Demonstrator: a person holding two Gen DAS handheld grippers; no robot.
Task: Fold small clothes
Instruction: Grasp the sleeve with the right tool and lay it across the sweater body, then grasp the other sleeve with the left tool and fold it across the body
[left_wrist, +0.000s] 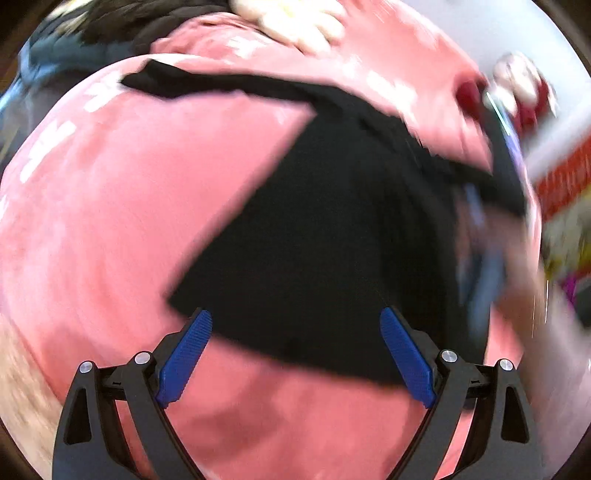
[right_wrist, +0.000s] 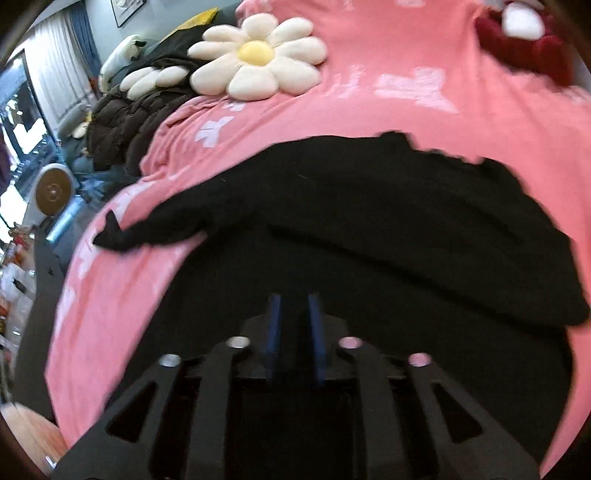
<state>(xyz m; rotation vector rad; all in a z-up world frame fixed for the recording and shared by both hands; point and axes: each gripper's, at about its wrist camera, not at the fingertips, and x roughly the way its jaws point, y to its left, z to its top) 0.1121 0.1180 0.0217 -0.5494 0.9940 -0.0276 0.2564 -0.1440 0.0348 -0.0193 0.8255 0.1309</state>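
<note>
A black garment (left_wrist: 332, 229) lies on a pink bedspread (left_wrist: 110, 221). My left gripper (left_wrist: 295, 325) is open and empty, its blue pads on either side of the garment's near edge. In the left wrist view the right gripper (left_wrist: 480, 236) shows blurred at the garment's right edge. In the right wrist view the garment (right_wrist: 369, 229) is bunched, with a sleeve trailing left. My right gripper (right_wrist: 295, 314) is nearly shut, with black cloth between its blue pads.
A white daisy-shaped cushion (right_wrist: 255, 59) and a dark brown quilted jacket (right_wrist: 125, 129) lie at the far left of the bed. A red and white plush (right_wrist: 528, 40) sits at the far right. The bed's left edge (right_wrist: 66, 295) drops to the floor.
</note>
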